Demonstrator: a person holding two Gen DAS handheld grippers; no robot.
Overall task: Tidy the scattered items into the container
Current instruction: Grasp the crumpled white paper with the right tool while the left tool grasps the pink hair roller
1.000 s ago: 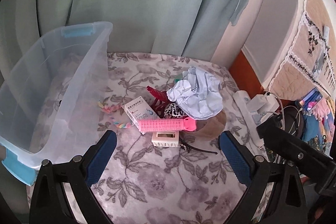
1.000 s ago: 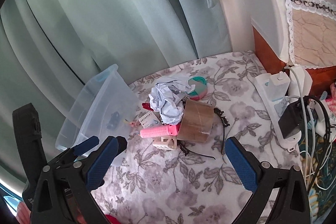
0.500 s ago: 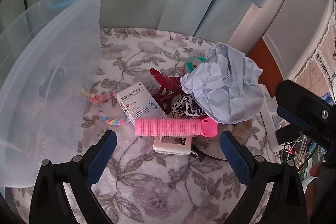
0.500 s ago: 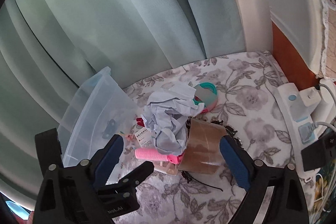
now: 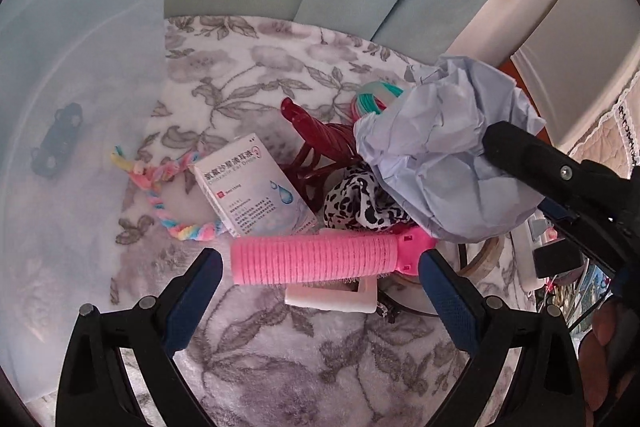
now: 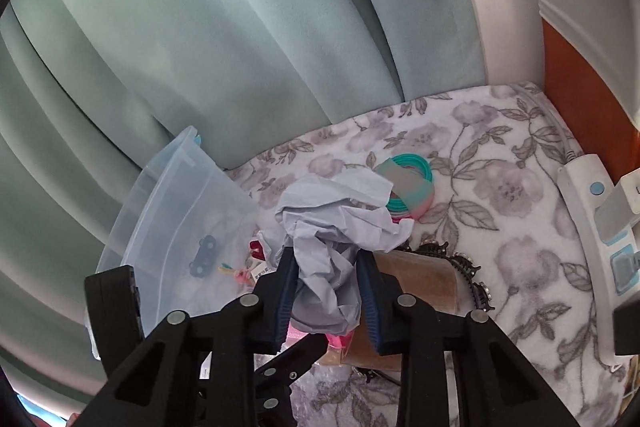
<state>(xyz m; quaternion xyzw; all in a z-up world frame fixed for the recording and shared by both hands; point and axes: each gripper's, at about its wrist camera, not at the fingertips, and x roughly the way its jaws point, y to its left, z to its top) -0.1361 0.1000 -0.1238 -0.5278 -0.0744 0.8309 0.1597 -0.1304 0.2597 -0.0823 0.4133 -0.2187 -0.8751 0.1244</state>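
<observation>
My right gripper (image 6: pixel 325 281) is shut on the crumpled pale-blue paper ball (image 6: pixel 336 223), which also shows in the left wrist view (image 5: pixel 444 155). My left gripper (image 5: pixel 320 267) is open, its fingers on either side of the pink hair roller (image 5: pixel 320 257). Behind the roller lie a white medicine box (image 5: pixel 252 183), a rainbow braided cord (image 5: pixel 168 187), a dark red hair claw (image 5: pixel 316 139), a leopard scrunchie (image 5: pixel 360 203) and a white rectangular frame (image 5: pixel 332 297). The clear plastic container (image 5: pixel 72 107) stands at the left with a small dark clip (image 5: pixel 58 135) inside.
A brown tape roll (image 6: pixel 416 275), a black hair clip (image 6: pixel 468 267) and teal-pink bands (image 6: pixel 412 183) lie on the floral cloth (image 6: pixel 500 227). A white power strip (image 6: pixel 596 227) with plugs runs along the right. Curtains (image 6: pixel 240 47) hang behind.
My right gripper has moved in and closed on the paper ball. My left gripper has advanced until its open fingers flank the pink roller.
</observation>
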